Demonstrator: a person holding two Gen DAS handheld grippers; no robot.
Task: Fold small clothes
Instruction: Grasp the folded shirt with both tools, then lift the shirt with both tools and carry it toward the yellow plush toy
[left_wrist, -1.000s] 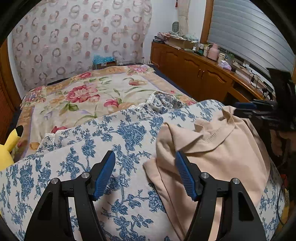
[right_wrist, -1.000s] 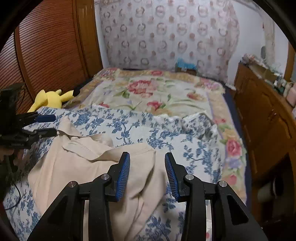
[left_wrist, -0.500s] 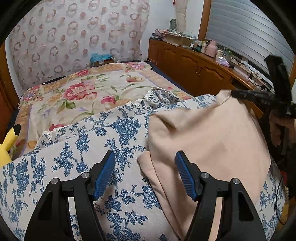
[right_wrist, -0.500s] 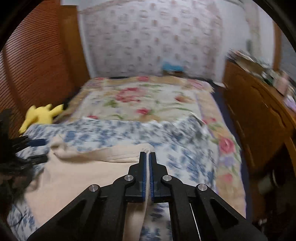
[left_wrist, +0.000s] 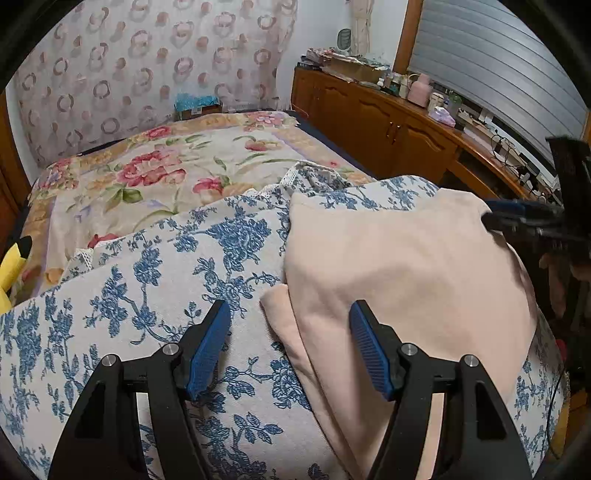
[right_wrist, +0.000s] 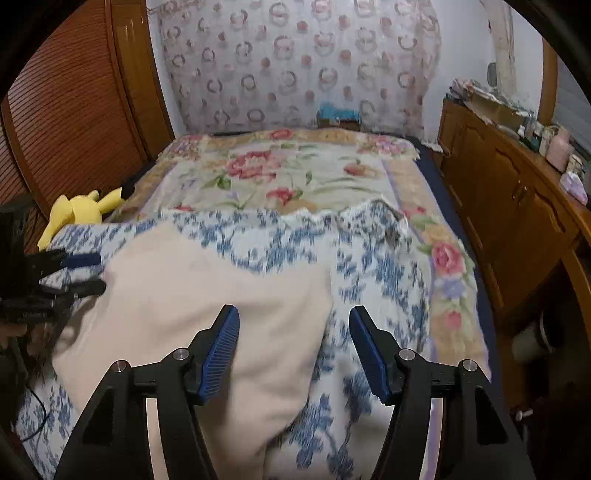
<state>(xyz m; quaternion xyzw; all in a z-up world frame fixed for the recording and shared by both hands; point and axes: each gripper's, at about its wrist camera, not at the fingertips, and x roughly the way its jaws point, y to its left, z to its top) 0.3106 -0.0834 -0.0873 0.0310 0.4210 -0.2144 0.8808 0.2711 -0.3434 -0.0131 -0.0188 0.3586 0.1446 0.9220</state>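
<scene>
A pale peach garment (left_wrist: 406, 273) lies folded over on a blue-flowered white cloth (left_wrist: 147, 295) on the bed. My left gripper (left_wrist: 290, 347) is open and empty, its right finger over the garment's left edge. My right gripper (right_wrist: 293, 350) is open and empty just above the garment (right_wrist: 207, 306), near its right edge. The right gripper also shows in the left wrist view (left_wrist: 524, 218) at the garment's far right. The left gripper also shows in the right wrist view (right_wrist: 79, 273) at the garment's left edge.
The bed carries a flowered blanket (left_wrist: 166, 173) behind the cloth. A yellow plush toy (right_wrist: 79, 212) lies at the bed's left side. A wooden cabinet (left_wrist: 388, 125) with clutter on top runs along the right. A curtain (right_wrist: 295, 62) hangs at the back.
My right gripper shut on the garment's edge, carried it over so the garment folded flat, then opened and let go. My left gripper stayed open and barely moved.
</scene>
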